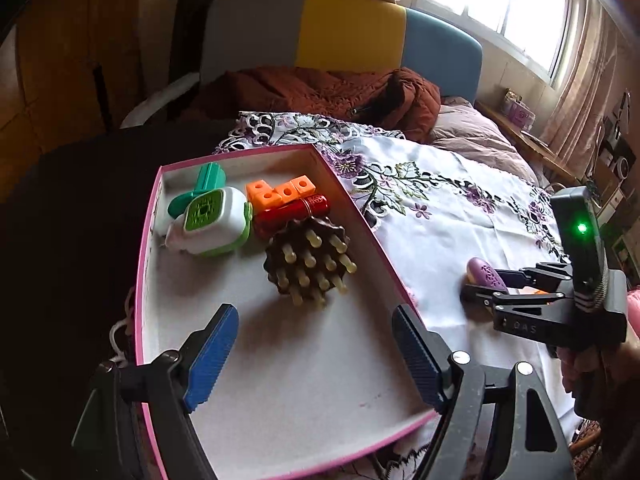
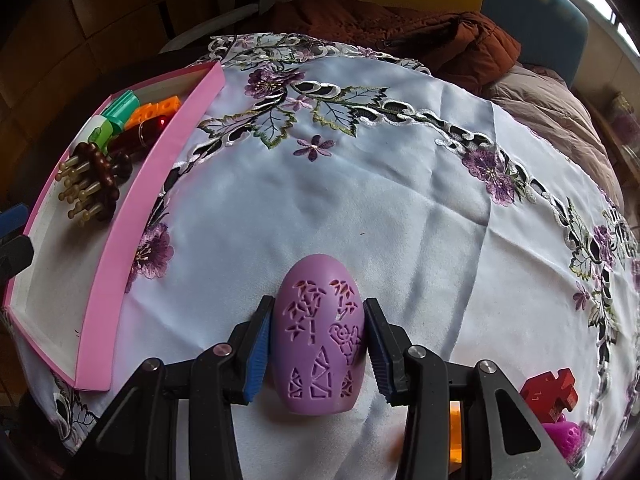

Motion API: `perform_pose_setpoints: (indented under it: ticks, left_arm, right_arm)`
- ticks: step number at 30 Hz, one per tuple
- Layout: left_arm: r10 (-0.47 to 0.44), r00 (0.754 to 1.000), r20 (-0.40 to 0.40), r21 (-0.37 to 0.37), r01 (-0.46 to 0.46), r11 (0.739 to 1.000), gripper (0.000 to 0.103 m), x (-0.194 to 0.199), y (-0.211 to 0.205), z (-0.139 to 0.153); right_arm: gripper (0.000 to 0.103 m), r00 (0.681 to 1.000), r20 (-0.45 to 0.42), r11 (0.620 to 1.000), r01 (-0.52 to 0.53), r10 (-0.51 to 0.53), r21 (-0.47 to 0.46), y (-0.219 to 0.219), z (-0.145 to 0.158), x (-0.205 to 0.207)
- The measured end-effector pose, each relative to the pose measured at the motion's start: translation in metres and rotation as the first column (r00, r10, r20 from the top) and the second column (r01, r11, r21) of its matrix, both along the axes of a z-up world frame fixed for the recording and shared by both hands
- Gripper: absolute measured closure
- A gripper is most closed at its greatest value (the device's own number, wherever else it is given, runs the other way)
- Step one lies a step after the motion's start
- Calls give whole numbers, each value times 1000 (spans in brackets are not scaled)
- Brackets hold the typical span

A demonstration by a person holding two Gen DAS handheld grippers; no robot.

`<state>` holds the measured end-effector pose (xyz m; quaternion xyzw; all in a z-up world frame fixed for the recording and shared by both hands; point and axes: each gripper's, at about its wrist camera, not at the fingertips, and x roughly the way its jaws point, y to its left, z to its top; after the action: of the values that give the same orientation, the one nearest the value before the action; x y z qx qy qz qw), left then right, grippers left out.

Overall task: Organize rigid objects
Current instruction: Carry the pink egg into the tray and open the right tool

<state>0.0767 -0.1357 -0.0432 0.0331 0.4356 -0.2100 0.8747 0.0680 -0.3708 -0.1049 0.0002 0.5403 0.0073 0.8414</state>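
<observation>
A pink box lies on the embroidered white cloth. Inside it are a brown round massage brush with pale pegs, a red cylinder, orange blocks, a green-and-white device and a teal piece. My left gripper hangs open over the box's near half, with nothing between its blue pads. My right gripper is shut on a purple egg-shaped case with cut-out patterns, low over the cloth to the right of the box. The left wrist view shows the case between the right gripper's fingers too.
A red jigsaw-shaped block, a magenta piece and something orange lie by the right gripper's right side. A brown jacket is bunched at the head of the bed, below a grey, yellow and blue headboard.
</observation>
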Motion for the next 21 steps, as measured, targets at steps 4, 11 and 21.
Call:
perform_pose_setpoints:
  ticks: [4,11,21]
  left_arm:
    - [9,1000,-11,16,-9,1000,23,-9,0,-4]
    - [20,1000,-23,25,-19,1000,23,-22,3,-14]
    - [50,994,-96,20,-49,999,23,-22,10,-34]
  right_arm:
    - [59,1000,1,1000,-2,2,-4,0,0,0]
    - [58,1000,7,1000,-10,11,-21,2,0,-1]
    - [59,999,21,999,-23,24,-48,5,0,-3]
